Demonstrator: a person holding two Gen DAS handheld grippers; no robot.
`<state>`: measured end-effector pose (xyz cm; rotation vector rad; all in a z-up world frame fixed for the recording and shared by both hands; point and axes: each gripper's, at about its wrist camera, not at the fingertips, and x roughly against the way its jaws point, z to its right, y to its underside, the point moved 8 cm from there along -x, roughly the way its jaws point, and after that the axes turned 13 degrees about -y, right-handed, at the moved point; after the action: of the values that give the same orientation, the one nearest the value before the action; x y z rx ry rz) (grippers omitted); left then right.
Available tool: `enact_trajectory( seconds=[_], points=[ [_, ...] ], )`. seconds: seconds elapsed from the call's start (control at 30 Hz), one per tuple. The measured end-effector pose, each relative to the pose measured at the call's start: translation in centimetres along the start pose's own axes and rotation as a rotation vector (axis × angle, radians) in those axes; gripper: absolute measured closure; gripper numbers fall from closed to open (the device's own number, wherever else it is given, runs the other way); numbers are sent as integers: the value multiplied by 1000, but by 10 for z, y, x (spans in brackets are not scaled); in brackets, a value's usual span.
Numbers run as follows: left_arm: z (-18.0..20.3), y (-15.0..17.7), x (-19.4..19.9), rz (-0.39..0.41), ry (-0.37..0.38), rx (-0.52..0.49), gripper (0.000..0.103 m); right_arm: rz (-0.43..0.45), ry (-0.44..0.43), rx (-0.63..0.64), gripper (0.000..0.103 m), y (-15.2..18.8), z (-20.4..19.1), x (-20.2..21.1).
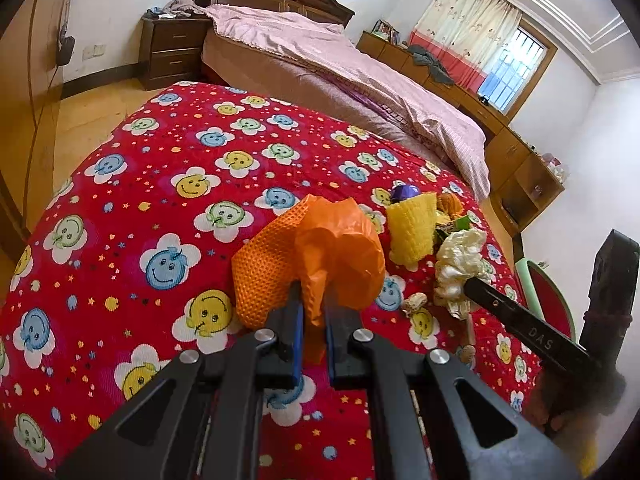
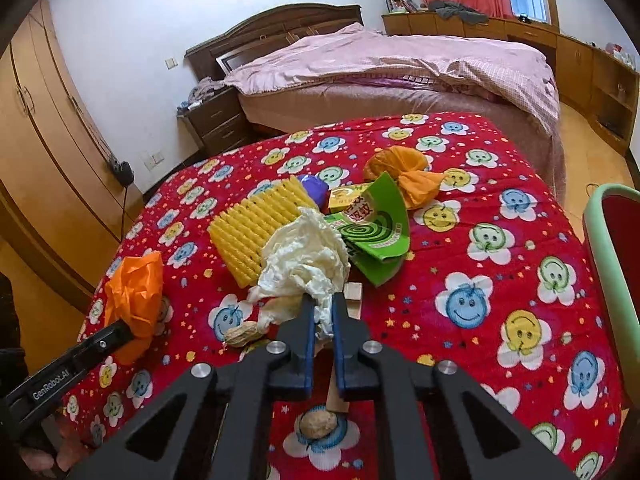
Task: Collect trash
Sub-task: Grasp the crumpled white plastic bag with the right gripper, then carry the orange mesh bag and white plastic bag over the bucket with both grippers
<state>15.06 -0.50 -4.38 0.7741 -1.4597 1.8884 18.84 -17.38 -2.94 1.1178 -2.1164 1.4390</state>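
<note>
Crumpled white paper wad (image 2: 300, 256) at the near side of the trash pile, pinched at its lower edge between the closed blue pads of the right gripper (image 2: 323, 312); same wad (image 1: 460, 268) seen from the left wrist view with the right gripper (image 1: 476, 286) reaching in from the right. Just behind the wad, a yellow foam net sleeve (image 2: 256, 228) lying flat, a purple object (image 2: 314, 188) past it, and a torn green mosquito-coil box (image 2: 376, 228) overlapping a small yellow-green carton (image 2: 348, 196). Farther back, a knotted orange mesh bag (image 2: 400, 172) lying apart from the pile. Near the wad's base, a peanut shell (image 2: 242, 334) to the left, a small wooden block (image 2: 354, 300) to the right, another nut (image 2: 320, 424) close under the gripper. Off to the left, an orange plastic bag (image 1: 340, 248) clamped in the shut left gripper (image 1: 312, 312), bunched above the fingers, with orange foam netting (image 1: 260, 276) touching its left side. All of it on a red quilt with smiley flowers (image 2: 500, 272). Beyond, a bed with a pink cover (image 2: 400, 64), a dark wooden nightstand (image 1: 176, 52), and a curtained window (image 1: 472, 28).
</note>
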Motion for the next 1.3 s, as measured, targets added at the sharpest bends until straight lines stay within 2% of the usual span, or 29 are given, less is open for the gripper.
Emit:
enact_trajectory(
  seconds=[0.73,1.3],
  points=[
    [38,1,57,74,86,-52,95,199,-87,-41,94,7,-12,101],
    [72,7,92,109,152,-106,95,297,-82,-69,95,15,-6,156]
  ],
)
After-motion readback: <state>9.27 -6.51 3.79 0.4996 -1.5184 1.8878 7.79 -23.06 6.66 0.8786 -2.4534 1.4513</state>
